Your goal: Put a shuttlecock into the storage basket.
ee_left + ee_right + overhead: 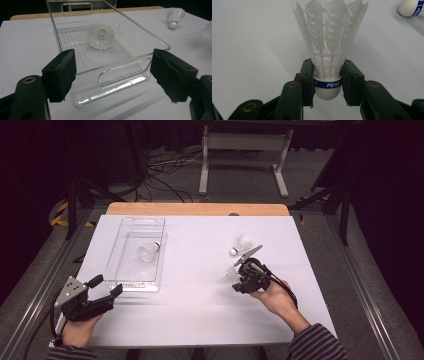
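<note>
Shuttlecock (327, 62) cork-first in right gripper (327, 83), above white table (249, 50)

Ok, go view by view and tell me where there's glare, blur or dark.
High view: the room around the table is dark; the shuttle in the right gripper looks soft. Left gripper view: glare along the clear tray near its handle; the shuttle in the tray is sharp. Right gripper view: the held shuttle is crisp; the loose shuttle at top right is blurred.
</note>
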### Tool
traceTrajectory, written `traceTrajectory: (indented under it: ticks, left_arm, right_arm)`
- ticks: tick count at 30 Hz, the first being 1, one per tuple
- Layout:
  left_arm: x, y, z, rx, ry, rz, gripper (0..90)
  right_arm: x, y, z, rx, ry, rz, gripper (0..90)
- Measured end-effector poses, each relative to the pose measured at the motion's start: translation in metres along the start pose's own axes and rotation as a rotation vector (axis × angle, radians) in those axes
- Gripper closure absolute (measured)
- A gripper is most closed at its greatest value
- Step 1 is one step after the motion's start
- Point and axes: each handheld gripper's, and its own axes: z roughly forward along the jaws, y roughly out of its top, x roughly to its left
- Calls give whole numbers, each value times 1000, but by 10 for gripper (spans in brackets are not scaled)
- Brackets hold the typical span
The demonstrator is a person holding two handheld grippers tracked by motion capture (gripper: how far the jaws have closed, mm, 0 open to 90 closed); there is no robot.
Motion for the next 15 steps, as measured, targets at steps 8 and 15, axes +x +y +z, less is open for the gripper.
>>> traceTrajectory:
  ticks: [8,15]
  left_arm:
    - [-4,3,1,-1,-20,22,225]
    - [-9,8,2,3,-37,45,230]
  right_arm:
    - [3,4,1,11,4,-12,660]
    - [6,8,-1,16,7,-28,660]
